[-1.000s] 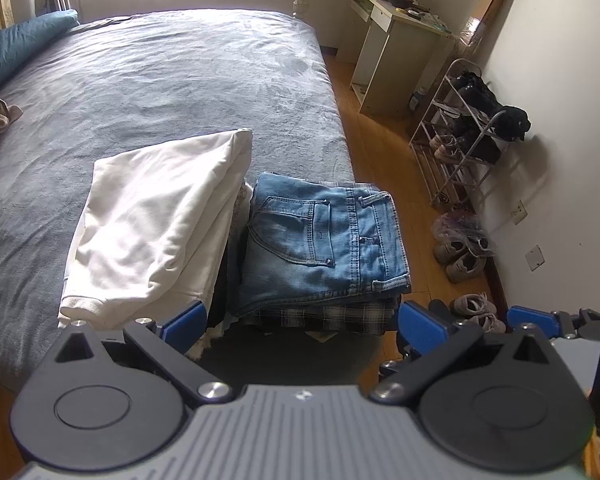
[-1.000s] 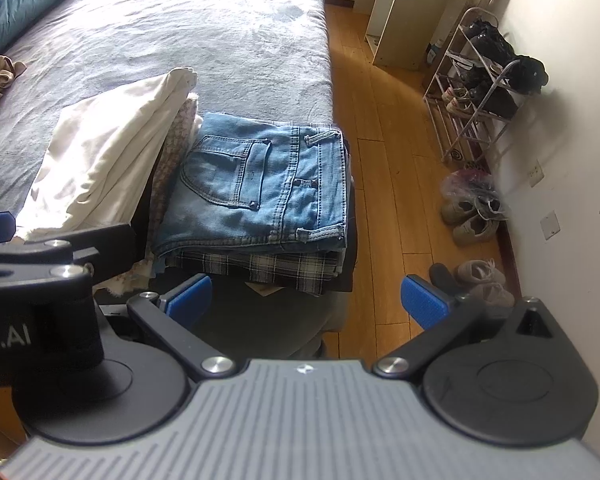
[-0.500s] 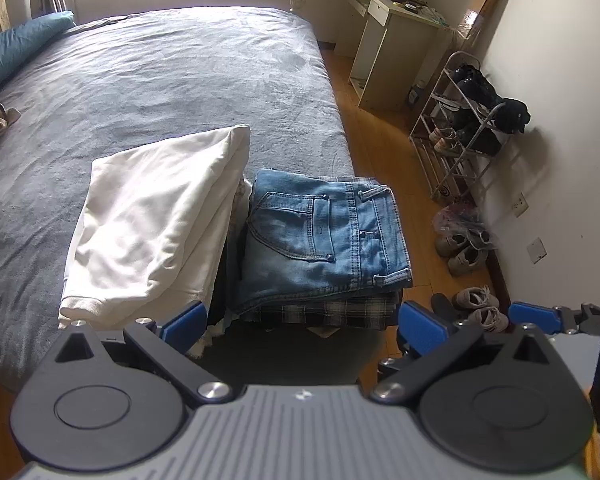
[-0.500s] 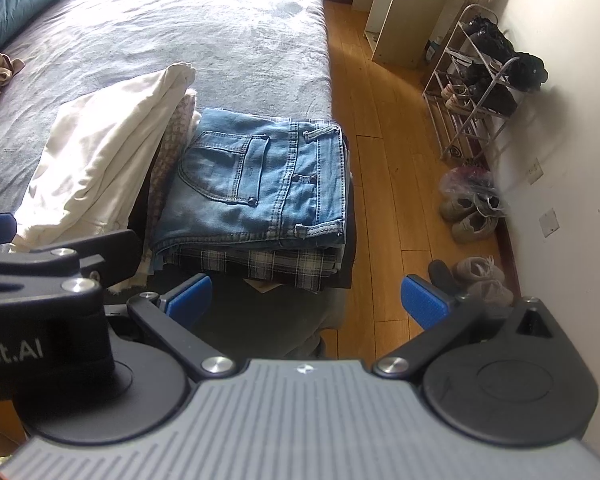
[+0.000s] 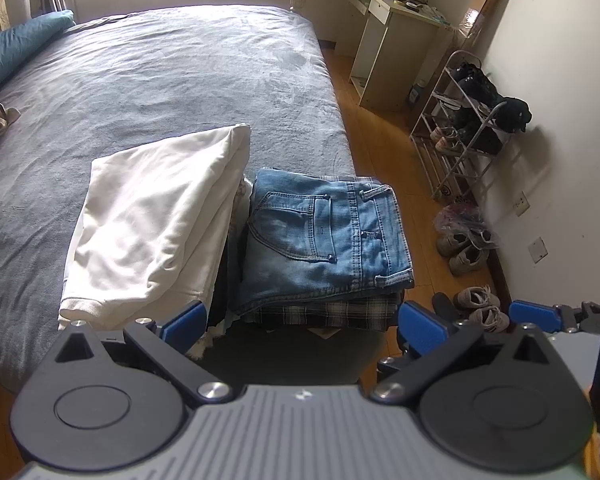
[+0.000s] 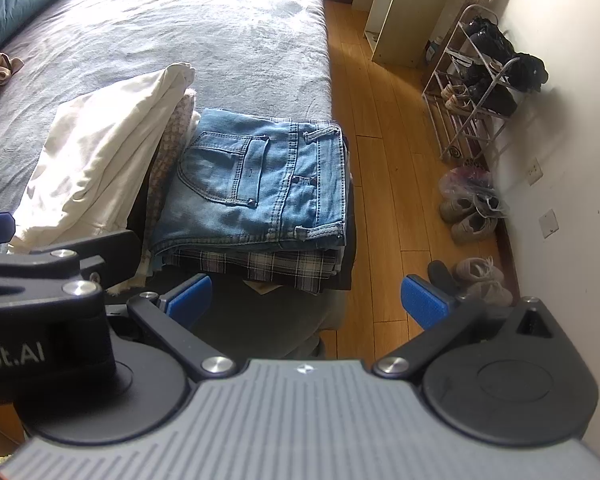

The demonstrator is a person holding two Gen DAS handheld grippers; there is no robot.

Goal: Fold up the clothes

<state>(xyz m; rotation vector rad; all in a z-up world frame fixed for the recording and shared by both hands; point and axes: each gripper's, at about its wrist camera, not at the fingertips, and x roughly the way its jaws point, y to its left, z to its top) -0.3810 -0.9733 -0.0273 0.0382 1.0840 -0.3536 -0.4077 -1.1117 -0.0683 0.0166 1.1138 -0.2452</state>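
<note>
Where grey bedding [image 5: 172, 92] ends, folded denim jeans [image 5: 324, 240] lie.

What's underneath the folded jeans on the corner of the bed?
Under the folded jeans lies a folded plaid garment, with a dark layer beneath it. Only their edges show; whatever lies deeper in the stack is covered.
</note>
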